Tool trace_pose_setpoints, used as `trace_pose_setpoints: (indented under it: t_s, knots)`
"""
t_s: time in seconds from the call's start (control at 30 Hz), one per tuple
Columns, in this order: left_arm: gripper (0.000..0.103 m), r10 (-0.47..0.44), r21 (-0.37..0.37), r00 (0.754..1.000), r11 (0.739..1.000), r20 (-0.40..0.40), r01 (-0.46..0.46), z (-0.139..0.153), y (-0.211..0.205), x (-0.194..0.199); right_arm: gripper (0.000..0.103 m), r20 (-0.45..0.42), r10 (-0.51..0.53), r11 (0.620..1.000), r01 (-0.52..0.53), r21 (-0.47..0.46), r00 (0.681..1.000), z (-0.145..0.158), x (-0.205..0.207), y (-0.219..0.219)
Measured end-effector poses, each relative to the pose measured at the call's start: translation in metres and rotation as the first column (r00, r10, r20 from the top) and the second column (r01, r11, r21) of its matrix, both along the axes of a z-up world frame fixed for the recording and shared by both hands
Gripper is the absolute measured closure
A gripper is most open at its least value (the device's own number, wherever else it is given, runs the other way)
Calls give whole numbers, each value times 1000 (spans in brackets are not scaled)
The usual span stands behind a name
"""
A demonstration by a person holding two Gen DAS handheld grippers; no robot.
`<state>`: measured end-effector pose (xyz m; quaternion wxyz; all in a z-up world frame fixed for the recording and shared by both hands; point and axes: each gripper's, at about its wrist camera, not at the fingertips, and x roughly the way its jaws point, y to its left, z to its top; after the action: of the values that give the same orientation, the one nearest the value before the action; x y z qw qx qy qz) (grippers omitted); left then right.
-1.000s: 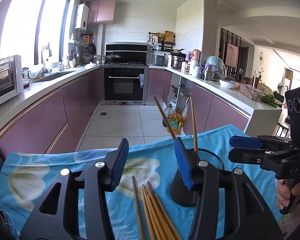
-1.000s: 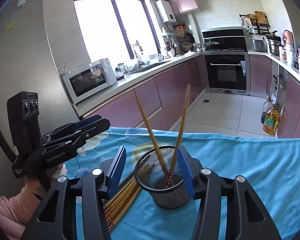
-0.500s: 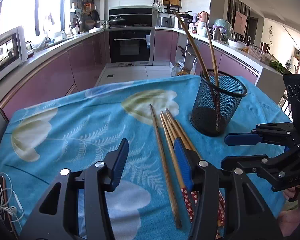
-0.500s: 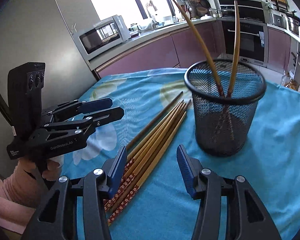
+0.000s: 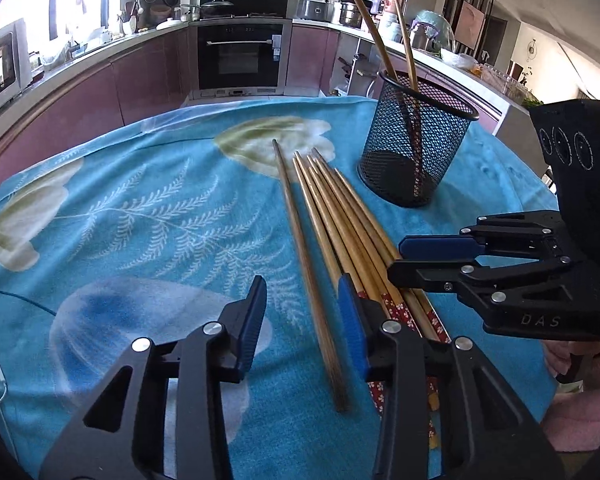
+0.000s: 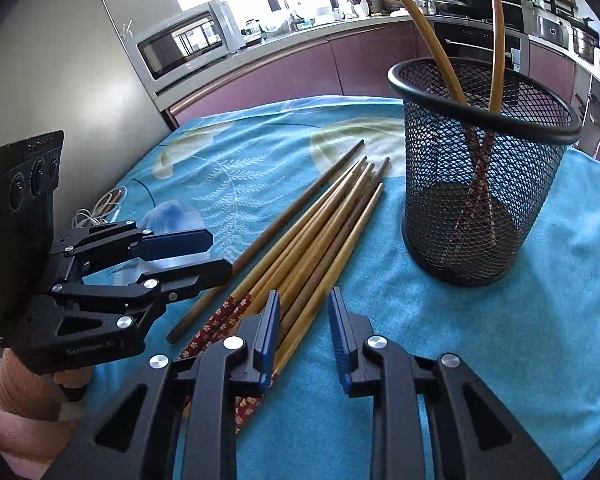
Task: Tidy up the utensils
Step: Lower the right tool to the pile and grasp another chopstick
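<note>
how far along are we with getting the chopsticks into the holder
Early on. Two chopsticks stand in the mesh holder. Nothing is gripped yet: both tongs are closing, the left tongs around a dark chopstick, the right tongs around one of the bundle. The rest lie on the cloth.

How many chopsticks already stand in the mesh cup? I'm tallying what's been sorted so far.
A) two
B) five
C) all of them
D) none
A: two chopsticks lean out of the black mesh cup, crossing inside it, while the remaining chopsticks lie bundled on the blue cloth beside it.
</note>
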<state>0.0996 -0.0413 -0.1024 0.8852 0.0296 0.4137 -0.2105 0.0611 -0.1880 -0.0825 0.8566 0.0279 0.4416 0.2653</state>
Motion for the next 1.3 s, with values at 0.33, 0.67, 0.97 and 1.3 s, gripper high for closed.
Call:
trace_pose_setpoints:
  t_s: [0.33, 0.67, 0.97, 1.3]
  knots:
    - [85, -20, -47, 998, 999, -65, 17, -9, 0, 0, 79, -17, -37, 999, 38, 31, 999, -2, 2, -9]
    - [93, 8, -64, 994, 998, -113, -15, -11, 1, -10, 79, -15, -46, 999, 47, 17, 999, -2, 1, -12]
    - [93, 25, -87, 990, 996, -142, -38, -12, 0, -22, 80, -11, -44, 999, 44, -11, 999, -2, 1, -7]
    - [92, 11, -57, 991, 998, -132, -19, -9, -9, -29, 79, 6, -42, 996, 42, -76, 999, -2, 1, -2]
